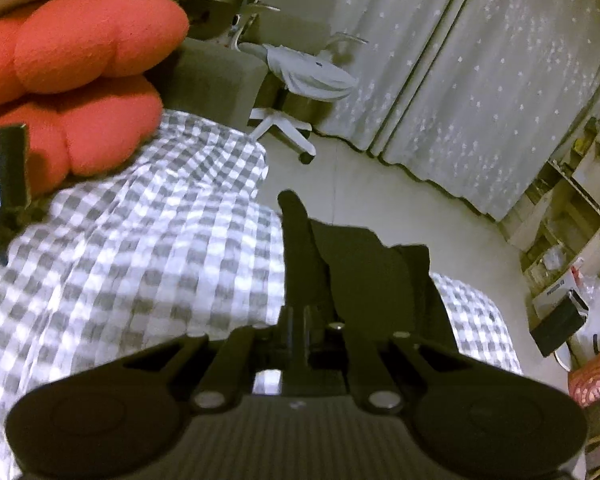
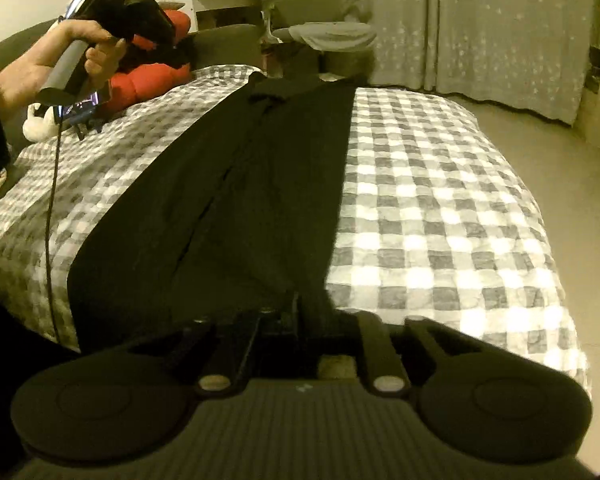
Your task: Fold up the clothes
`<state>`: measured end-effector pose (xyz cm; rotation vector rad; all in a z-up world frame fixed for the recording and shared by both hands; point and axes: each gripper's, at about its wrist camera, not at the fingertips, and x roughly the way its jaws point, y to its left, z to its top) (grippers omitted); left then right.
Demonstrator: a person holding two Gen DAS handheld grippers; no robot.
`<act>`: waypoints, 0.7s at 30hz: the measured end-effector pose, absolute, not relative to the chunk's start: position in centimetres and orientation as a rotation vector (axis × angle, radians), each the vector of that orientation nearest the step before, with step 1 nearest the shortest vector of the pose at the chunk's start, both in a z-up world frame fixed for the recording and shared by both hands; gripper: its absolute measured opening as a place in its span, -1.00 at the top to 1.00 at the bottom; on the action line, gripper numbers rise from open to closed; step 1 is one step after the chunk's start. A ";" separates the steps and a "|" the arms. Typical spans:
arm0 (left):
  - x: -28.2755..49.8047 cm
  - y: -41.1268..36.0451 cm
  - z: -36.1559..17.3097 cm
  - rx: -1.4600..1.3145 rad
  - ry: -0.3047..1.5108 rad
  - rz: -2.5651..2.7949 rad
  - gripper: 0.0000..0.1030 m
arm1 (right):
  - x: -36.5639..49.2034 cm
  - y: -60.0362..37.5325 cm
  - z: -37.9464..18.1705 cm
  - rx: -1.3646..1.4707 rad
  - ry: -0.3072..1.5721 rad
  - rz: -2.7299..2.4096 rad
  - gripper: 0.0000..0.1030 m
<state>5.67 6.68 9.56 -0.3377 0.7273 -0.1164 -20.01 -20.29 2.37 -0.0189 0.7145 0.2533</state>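
I read black garment point(image 2: 236, 184) lying lengthwise on bed point(image 2: 440, 208), long axis running from near edge to far edge. Right claw point(image 2: 308, 304) at its near hem, cloth between jaws, grip unclear. Left claw point(image 1: 300, 240) clenched on dark cloth, raised. Checked cover; curtain point(image 2: 500, 32) beyond.

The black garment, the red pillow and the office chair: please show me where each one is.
black garment point(image 2: 228, 184), right wrist view, its flat middle
red pillow point(image 1: 80, 52), left wrist view, upper lobe
office chair point(image 1: 284, 128), left wrist view, white base
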 end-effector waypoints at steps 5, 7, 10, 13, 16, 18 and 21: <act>2.4 6.7 9.3 -0.332 0.741 -0.121 0.87 | -21.1 -19.8 2.9 -0.032 0.677 0.234 0.26; 0.9 6.4 9.4 -0.315 0.741 -0.119 0.87 | -21.9 -19.4 3.3 -0.053 0.621 0.231 0.26; -1.3 5.6 9.7 -0.273 0.736 -0.116 0.84 | -23.0 -18.1 3.7 -0.041 0.583 0.328 0.26; -3.8 4.7 9.8 -0.233 0.741 -0.123 0.82 | -23.7 -15.9 2.7 -0.038 0.604 0.443 0.26; -5.7 4.9 9.2 -0.248 0.767 -0.123 0.76 | -23.9 -13.6 1.2 -0.083 0.640 0.489 0.26; -6.9 5.2 8.6 -0.249 0.777 -0.107 0.76 | -23.5 -13.1 0.2 -0.083 0.683 0.467 0.26; -8.8 5.5 7.3 -0.206 0.786 -0.071 0.76 | -22.6 -12.7 -0.9 -0.048 0.738 0.458 0.26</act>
